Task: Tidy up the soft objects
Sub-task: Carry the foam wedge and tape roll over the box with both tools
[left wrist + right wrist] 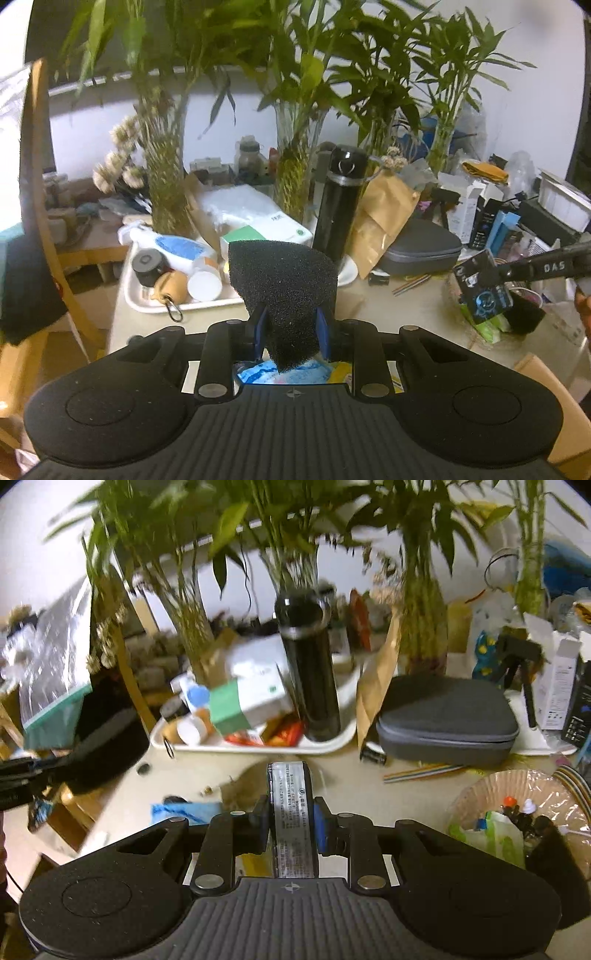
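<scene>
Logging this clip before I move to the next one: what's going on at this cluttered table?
A person works two handheld grippers over the table. The left gripper is clamped on a black foam sponge, held above the tabletop near the white tray. The right gripper is shut on a small silvery printed packet. Both items are held off the table; neither has been set down yet.

the right gripper (pixel 291 823) clamps a silver printed packet (pixel 291 812) between its blue pads, above the beige table (pixel 351 779). beyond stand a black flask (pixel 310 664) (in a white tray (pixel 258 746)) and a grey zip case (pixel 447 716).
</scene>
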`<state>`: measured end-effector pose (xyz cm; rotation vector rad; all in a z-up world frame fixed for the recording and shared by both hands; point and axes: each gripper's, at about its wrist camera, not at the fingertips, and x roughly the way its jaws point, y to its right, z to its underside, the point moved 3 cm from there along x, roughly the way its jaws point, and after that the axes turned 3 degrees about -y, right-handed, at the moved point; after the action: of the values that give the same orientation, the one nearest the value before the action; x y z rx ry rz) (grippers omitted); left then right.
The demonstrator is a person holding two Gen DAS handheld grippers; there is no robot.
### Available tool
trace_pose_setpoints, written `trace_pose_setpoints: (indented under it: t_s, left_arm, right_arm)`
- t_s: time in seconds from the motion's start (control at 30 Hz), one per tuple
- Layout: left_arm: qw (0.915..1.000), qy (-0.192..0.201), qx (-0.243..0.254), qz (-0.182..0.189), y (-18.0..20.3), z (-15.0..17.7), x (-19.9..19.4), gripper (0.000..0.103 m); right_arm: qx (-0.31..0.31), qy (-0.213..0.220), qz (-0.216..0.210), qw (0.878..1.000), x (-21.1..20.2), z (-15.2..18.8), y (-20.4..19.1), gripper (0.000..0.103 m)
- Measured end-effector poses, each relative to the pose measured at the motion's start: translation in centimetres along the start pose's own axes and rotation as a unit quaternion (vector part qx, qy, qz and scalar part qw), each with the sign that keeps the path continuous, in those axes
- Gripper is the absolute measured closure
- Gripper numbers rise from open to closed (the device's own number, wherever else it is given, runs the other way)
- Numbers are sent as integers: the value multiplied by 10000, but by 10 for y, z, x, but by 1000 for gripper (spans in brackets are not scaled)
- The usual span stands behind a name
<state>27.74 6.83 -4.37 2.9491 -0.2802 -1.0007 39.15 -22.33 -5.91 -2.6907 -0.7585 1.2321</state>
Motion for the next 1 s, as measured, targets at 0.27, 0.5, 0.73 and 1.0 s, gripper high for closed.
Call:
trace_pose_setpoints:
  t_s: [0.27, 0.5, 0.73, 1.0]
  left_arm:
    - [9993, 203, 298, -71, 19, -4, -59, 76]
    - [9970, 303, 700, 114, 45, 9, -108, 76]
    - [9943, 88, 1019, 293, 64, 41, -133, 76]
    - [9942, -347, 910, 454, 66, 76, -139, 76]
  right_arm:
    - [-192, 176, -184, 9995, -59, 12, -34, 77]
    - [-154, 134, -319, 9993, -98, 32, -54, 76]
    - [-332, -121, -468, 9983, -116, 59, -72, 76]
    - [-500, -428, -436, 9969, -110, 85, -83, 76]
